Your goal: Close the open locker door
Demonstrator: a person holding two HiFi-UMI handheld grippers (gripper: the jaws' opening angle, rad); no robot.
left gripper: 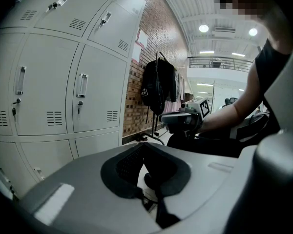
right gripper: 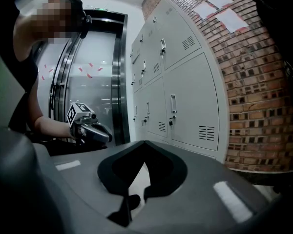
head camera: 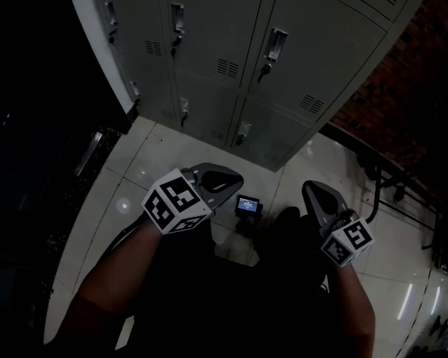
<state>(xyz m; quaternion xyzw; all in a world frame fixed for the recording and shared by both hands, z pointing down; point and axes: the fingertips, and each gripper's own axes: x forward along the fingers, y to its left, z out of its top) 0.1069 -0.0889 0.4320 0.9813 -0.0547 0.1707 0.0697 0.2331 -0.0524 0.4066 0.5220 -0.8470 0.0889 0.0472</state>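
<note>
A bank of grey lockers (head camera: 284, 58) stands ahead of me, and every door that shows sits flush, each with a handle and a key lock. No open door is in view. My left gripper (head camera: 235, 181) hangs low in front of the bottom row, jaws together, nothing between them. To its right my right gripper (head camera: 310, 191) is also shut and empty. The left gripper view looks along its closed jaws (left gripper: 144, 146) past the lockers (left gripper: 49, 96) to the right gripper (left gripper: 178, 121). The right gripper view shows its shut jaws (right gripper: 145, 143), the lockers (right gripper: 185, 101) and the left gripper (right gripper: 95, 130).
A small device with a lit screen (head camera: 247, 205) lies on the pale tiled floor between the grippers. A brick wall (head camera: 403, 88) runs right of the lockers, with a metal rack (head camera: 388, 185) and a hanging black bag (left gripper: 156, 87). A metal-framed glass door (right gripper: 119, 77) stands left of the lockers.
</note>
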